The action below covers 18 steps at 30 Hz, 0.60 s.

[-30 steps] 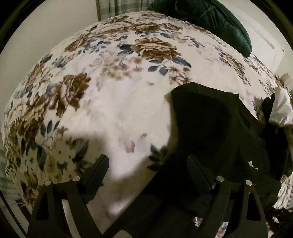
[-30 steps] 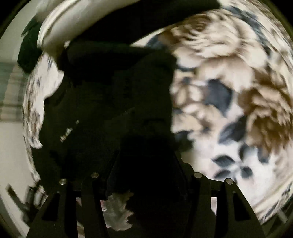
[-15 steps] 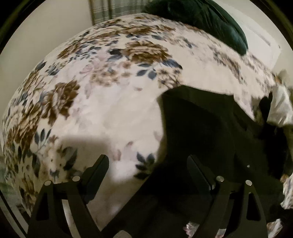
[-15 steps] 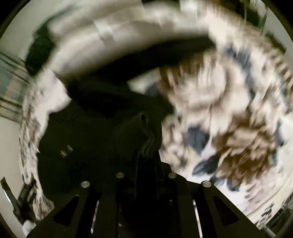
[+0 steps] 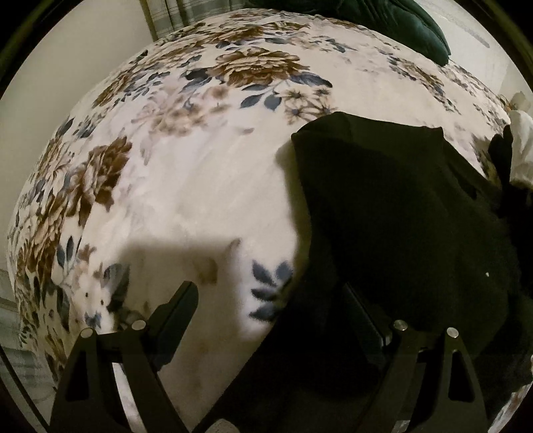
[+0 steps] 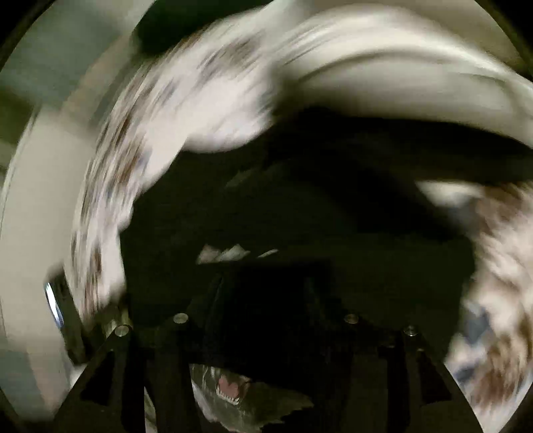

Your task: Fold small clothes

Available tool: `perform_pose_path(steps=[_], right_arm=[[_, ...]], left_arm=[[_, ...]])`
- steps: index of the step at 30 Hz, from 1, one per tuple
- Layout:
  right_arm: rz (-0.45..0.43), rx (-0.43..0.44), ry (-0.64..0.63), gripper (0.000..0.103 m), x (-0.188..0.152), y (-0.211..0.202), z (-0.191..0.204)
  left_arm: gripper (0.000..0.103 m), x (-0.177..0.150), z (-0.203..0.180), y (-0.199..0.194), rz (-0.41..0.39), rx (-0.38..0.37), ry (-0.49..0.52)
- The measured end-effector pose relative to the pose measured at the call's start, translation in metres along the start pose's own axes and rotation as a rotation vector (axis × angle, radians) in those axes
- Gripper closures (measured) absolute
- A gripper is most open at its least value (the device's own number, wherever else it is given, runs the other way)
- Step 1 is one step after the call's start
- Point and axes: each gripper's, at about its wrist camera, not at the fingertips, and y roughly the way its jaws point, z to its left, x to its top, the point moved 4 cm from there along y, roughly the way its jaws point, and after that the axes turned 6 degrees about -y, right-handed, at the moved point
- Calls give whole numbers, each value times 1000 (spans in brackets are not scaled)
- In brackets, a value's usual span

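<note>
A black garment [image 5: 399, 206] lies spread on a floral blanket [image 5: 200, 173] at the right of the left wrist view. My left gripper [image 5: 269, 296] is open, low over the garment's near left edge; its right finger is over the dark cloth. The right wrist view is heavily blurred by motion. It shows the black garment [image 6: 316, 216] filling the middle, with a printed patch [image 6: 233, 389] near the bottom. My right gripper [image 6: 263, 299] is lost against the dark cloth; its jaws look spread, but I cannot tell.
A dark green cushion [image 5: 383, 20] sits at the far end of the bed. White cloth [image 5: 521, 146] lies at the right edge, next to the garment. A plaid curtain [image 5: 180, 13] and a pale wall [image 5: 66, 66] stand behind the bed.
The right gripper was shut on the black cloth half a second ago; its finger mounts now stand wide apart and it swings fast. The left gripper shifted only slightly.
</note>
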Motion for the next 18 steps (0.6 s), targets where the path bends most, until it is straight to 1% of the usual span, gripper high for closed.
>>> perform_pose_path(steps=[1,2,3,4,5,6,7,8,10,11,15,17,18], right_arm=[[79,-25,-109,48,2,26,15],[136,-91,-199,47,1,45,20],[181,-214,-281,47,0,61,19],[206,-296,-339,47,-1,72,16],[228,-331,-374,47,-2,81,14],[228,-315,-362,51,-2,84,11],[219,-296,-343,83,-2,83,7],[208,-276,-326,100,0,79,4],[178,-261,-284,100,3,67,0],[148,-253,-252,100,5,57,-3],[45,-301,-112,100,9,14,-29],[57,-362,-63,100,8,6,-46],[78,-350,-34,99,6,10,-57]], left_arm=[[16,-1,0,2,1,3,4],[16,-1,1,5,5,8,7],[16,-1,2,8,11,8,7],[16,-2,3,11,16,3,0],[16,-2,4,13,20,-2,-8],[16,-2,6,13,22,-4,-14],[16,-1,7,13,21,-8,-22],[16,-1,7,12,19,-12,-28],[16,0,9,8,18,-24,-45],[16,0,10,7,19,-31,-54],[16,4,14,-6,4,-71,-100],[16,8,13,-11,-3,-88,-113],[16,10,12,-11,-2,-95,-115]])
